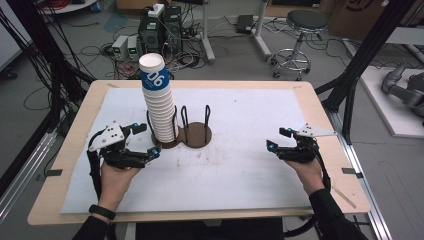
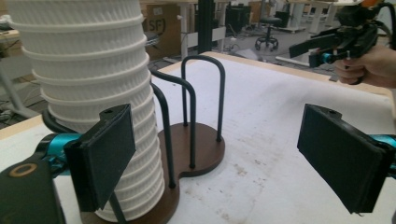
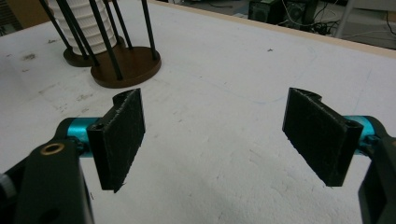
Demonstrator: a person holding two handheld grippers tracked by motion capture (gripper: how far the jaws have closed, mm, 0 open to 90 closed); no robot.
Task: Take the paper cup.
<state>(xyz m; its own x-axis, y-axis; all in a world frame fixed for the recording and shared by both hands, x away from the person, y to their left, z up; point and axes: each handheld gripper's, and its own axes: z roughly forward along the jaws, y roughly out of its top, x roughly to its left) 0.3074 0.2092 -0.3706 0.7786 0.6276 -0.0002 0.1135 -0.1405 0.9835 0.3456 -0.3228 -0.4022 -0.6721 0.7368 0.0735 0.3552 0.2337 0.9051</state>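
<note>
One cup stack point(image 1: 159, 102) fills one of two holder bays point(image 1: 196, 131).

Left gripper point(image 1: 146, 141): black body, teal barrels behind flat black pads, brass-ringed screw hole near base, grey three-cornered plate with dark dots on top, black cable trailing. Right gripper point(image 1: 276, 139): same build, plain grey plate. Black wristband on left wrist point(image 1: 102, 212); dark sleeves point(image 1: 334, 215).
</note>
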